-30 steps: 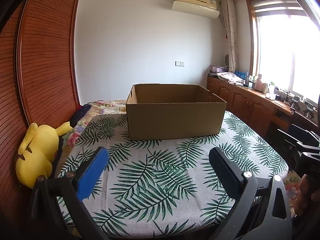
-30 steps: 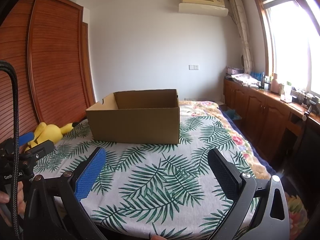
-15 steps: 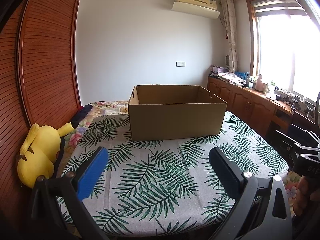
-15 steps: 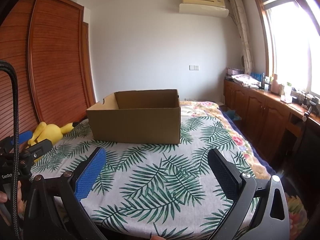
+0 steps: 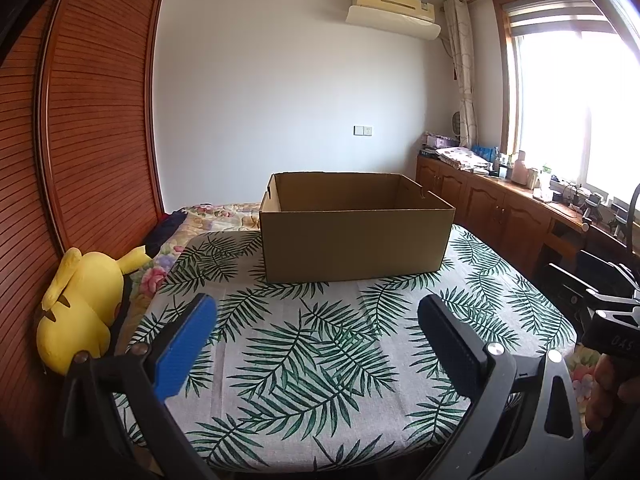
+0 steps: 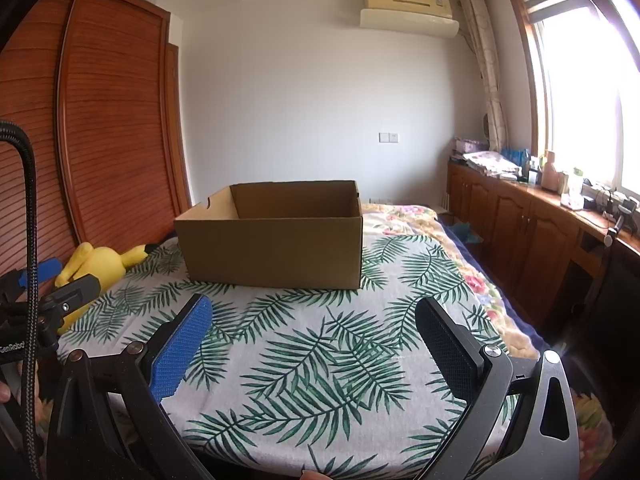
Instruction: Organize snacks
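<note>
An open brown cardboard box (image 5: 356, 236) stands on the far half of a table covered with a palm-leaf cloth (image 5: 316, 344); it also shows in the right wrist view (image 6: 276, 240). Its inside floor is hidden by its walls. No snacks show in either view. My left gripper (image 5: 320, 320) is open and empty, above the table's near edge. My right gripper (image 6: 312, 320) is open and empty, also above the near edge, to the right of the left one. The left gripper's body (image 6: 48, 300) shows at the left in the right wrist view.
A yellow plush toy (image 5: 80, 312) lies left of the table by a wooden slatted wardrobe (image 5: 80, 160). A floral-covered bed (image 6: 412, 220) lies behind the table. Wooden cabinets (image 5: 500, 216) with clutter run under the window on the right.
Both views have shifted slightly; the box sits a little more to the right in the left wrist view. Both grippers stay open and empty.
</note>
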`<state>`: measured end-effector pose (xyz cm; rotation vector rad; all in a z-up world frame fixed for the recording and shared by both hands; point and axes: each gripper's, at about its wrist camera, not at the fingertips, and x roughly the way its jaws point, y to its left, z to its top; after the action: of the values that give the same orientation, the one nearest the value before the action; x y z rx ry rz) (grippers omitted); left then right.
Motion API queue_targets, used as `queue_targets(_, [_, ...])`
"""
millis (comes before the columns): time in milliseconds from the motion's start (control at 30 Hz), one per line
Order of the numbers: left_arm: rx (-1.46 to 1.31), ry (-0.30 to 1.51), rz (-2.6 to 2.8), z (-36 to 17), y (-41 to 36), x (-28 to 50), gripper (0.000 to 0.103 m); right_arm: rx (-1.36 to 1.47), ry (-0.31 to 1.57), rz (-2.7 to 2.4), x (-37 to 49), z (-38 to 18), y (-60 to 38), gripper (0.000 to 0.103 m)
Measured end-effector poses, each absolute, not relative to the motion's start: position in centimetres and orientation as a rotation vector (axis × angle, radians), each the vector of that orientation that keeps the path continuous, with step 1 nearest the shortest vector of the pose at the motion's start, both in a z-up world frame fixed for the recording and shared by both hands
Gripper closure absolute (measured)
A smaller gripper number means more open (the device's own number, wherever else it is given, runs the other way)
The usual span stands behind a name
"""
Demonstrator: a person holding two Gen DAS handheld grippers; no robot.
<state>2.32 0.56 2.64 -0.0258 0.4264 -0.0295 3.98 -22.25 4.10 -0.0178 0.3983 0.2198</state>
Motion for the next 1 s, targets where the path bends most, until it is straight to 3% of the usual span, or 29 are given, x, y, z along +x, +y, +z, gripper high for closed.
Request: queue_targets(1000, [-0.020,0.419,-0.033,3.14,0.39,2.24,0.001,-0.017,0.393,0.216,3.78,4.07,-22.35,0.000])
